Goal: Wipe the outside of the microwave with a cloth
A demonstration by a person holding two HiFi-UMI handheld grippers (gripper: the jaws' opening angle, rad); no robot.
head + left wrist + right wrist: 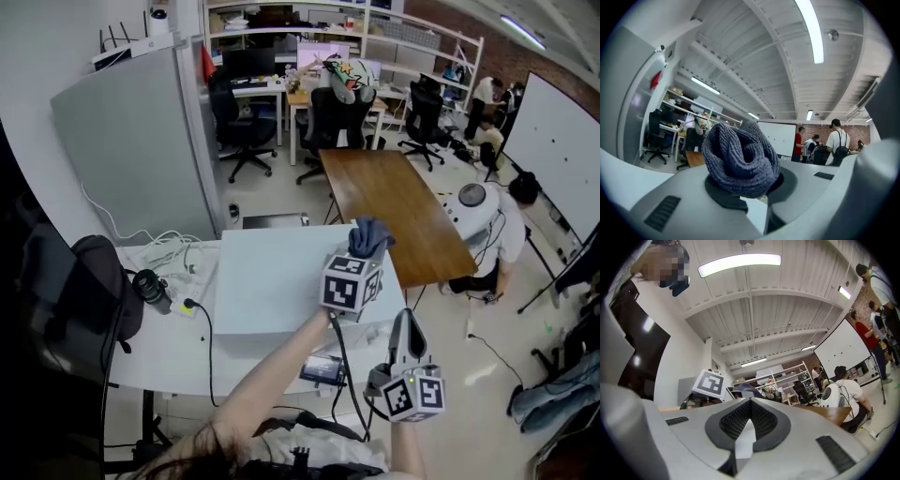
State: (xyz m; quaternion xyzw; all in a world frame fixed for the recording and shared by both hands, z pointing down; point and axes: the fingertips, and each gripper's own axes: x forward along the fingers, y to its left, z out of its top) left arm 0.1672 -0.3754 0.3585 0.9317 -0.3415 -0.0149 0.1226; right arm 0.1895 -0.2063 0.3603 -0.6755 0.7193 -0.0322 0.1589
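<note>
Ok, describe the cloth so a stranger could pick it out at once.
Find the white table in the foreground and the pale, boxy microwave on it. Above its far right corner the left gripper holds the cloth bunched in its jaws: a blue-grey knitted wad amid hard white surfaces.

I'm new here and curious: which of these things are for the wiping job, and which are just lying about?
For the job:
cloth, held in the left gripper
microwave

Lying about:
cables
wooden table
whiteboard
</note>
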